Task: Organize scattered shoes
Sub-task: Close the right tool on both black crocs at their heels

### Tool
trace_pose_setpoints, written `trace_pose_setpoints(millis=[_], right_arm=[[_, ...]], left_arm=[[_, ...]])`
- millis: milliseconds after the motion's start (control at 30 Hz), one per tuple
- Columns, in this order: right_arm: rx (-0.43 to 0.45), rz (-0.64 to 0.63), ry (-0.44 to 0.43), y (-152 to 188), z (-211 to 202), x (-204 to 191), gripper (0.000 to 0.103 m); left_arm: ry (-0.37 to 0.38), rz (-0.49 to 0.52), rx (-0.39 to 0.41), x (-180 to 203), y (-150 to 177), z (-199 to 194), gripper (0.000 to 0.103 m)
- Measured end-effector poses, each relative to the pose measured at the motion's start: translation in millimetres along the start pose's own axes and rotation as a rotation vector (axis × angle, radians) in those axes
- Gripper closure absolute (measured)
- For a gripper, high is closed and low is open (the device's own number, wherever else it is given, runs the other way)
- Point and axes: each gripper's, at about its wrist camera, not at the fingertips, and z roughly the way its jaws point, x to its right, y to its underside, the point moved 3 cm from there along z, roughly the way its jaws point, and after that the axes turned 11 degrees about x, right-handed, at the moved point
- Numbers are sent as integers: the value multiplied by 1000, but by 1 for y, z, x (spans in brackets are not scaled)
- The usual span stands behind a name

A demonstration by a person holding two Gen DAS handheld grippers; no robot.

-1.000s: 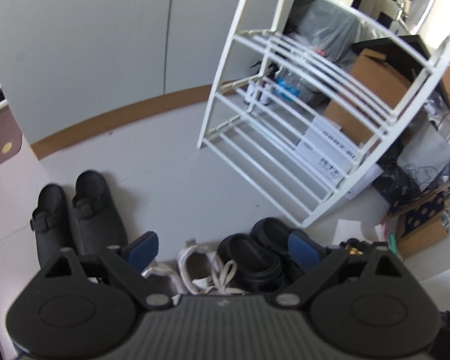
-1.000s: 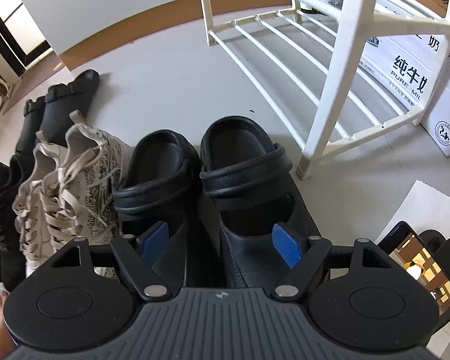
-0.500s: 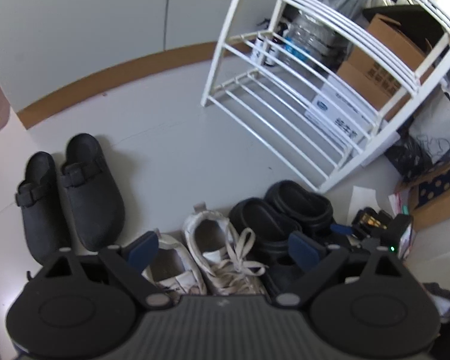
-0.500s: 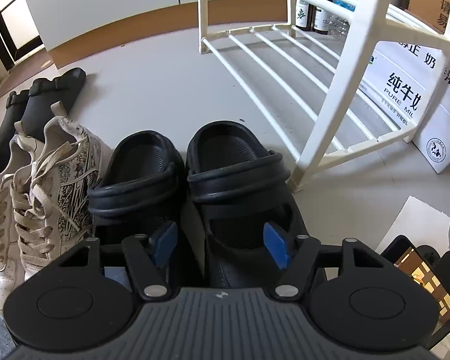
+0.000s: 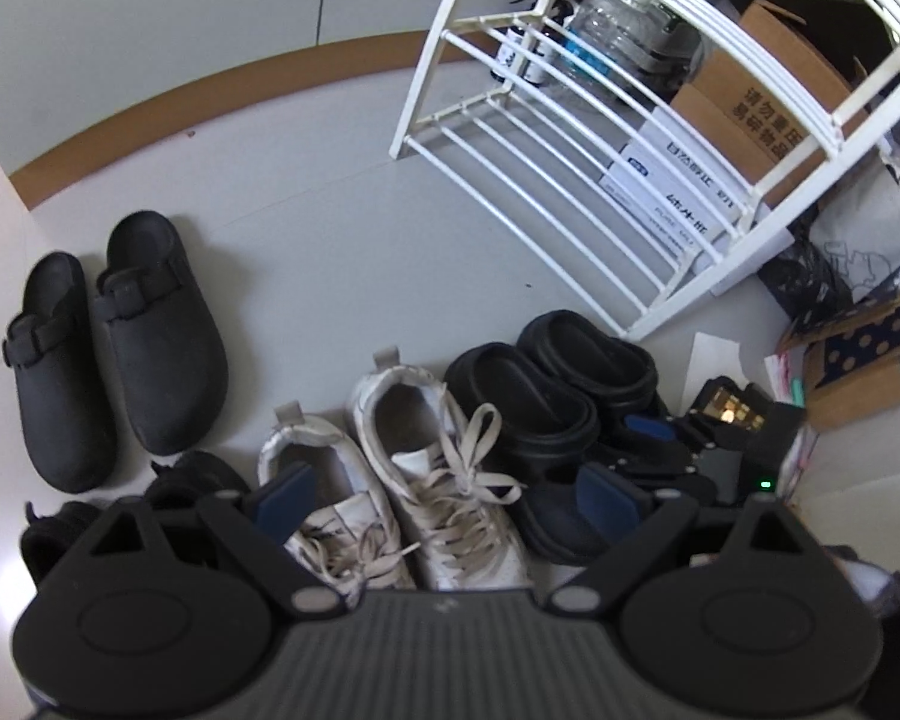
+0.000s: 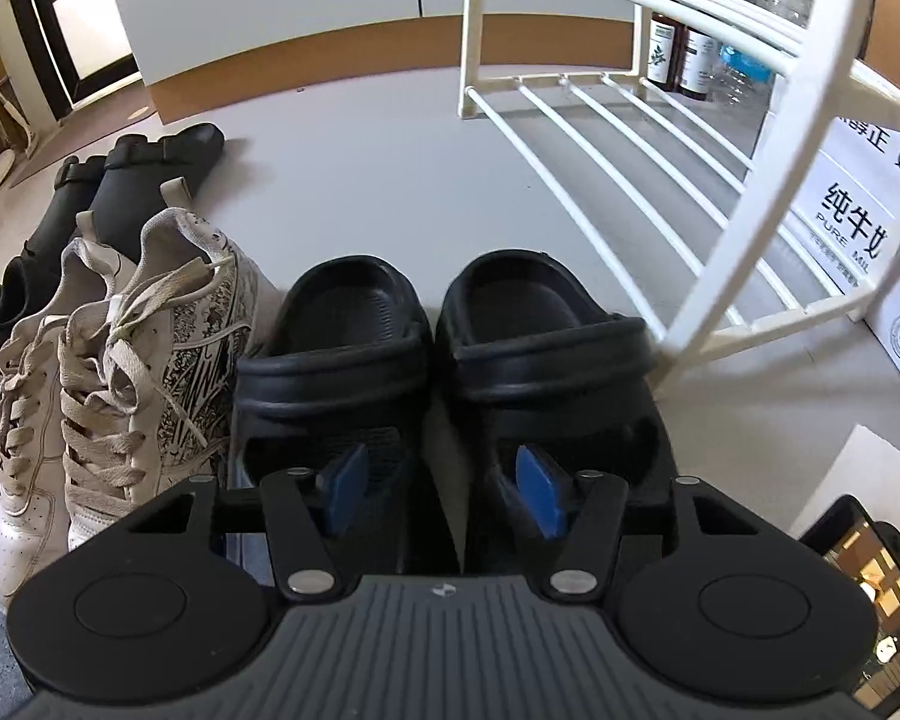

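Left wrist view: looks down from high over the floor [image 5: 342, 228], facing the white rack [image 5: 576, 192] and the whole row of shoes.
Right wrist view: sits low and close behind the black slides [image 6: 444, 360], facing the wall along the floor.
Shared: the black slides [image 5: 546, 384], white sneakers [image 5: 414, 456] [image 6: 126, 372], black clogs [image 5: 114, 336] and rack [image 6: 660, 138] appear in both views.

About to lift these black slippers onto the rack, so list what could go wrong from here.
1. The right hand-held gripper straddles the inner walls of both black slippers; closing may pinch two shoes unevenly, and one could drop.
2. The white rack post stands right beside the right slipper, so a lift could knock it.
3. Loose laces on the white sneakers lie under the open left hand-held gripper and could snag.
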Motion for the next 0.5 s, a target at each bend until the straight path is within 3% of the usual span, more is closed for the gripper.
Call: trace_pose_setpoints(millis=[367,400,467,500], right_arm=[[-80,-2,-17,-9,25,4,39],[-88,-4,-19,-10,27,4,40],[-104,-7,-21,-11,32,5,63],[-112,-9,-22,-12,34,6,66]], left_arm=[[-6,13,23,0,-5,-3,8],[-9,16,30,-1,-7,-4,8],[-15,18,38,-1,-9,-6,8],[-14,17,40,-1,-9,-6,8]])
